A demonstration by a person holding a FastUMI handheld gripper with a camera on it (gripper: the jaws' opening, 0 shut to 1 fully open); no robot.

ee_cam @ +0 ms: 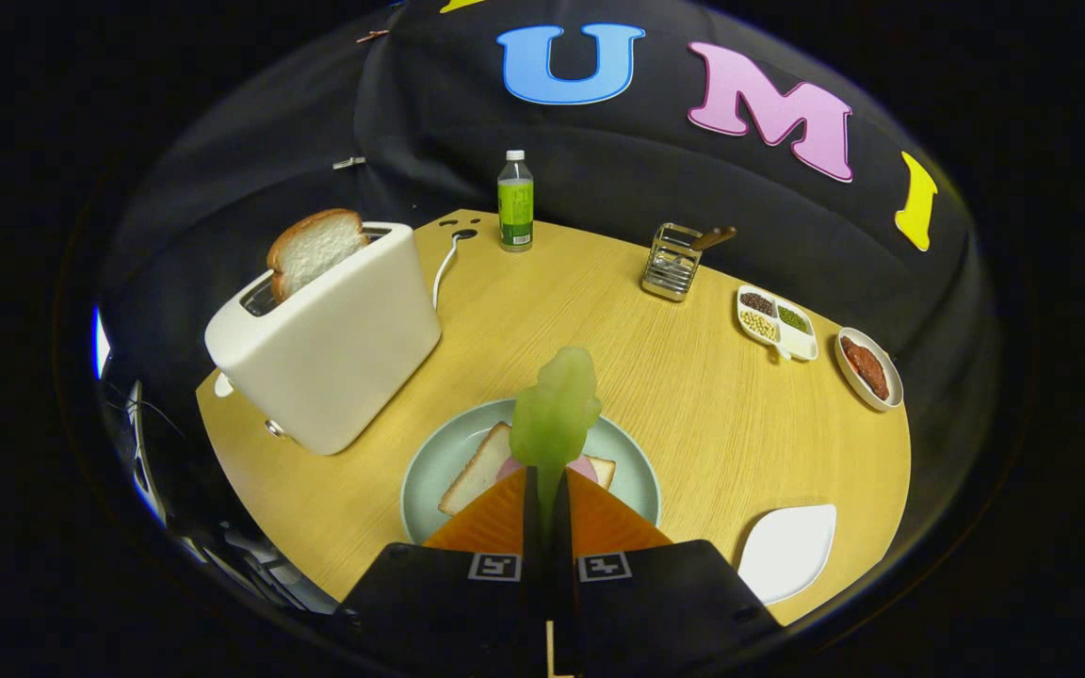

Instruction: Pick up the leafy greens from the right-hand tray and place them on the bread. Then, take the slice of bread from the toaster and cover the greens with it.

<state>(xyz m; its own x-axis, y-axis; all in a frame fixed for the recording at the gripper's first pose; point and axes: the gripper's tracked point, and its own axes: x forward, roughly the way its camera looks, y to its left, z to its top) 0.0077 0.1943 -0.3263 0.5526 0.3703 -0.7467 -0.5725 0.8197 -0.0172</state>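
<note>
Gripper view: tongs [547, 490] clamp leafy greens [555, 410] above bread [478, 469] on plate [429, 471]; toaster [335, 348] beside.

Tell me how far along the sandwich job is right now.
Done: the leafy greens are off the white tray, which lies bare. In hand: the gripper has its fingers shut on the greens, held above the bread on the plate. Left: set the greens down, then fetch the bread slice standing in the toaster and cover them.
</note>
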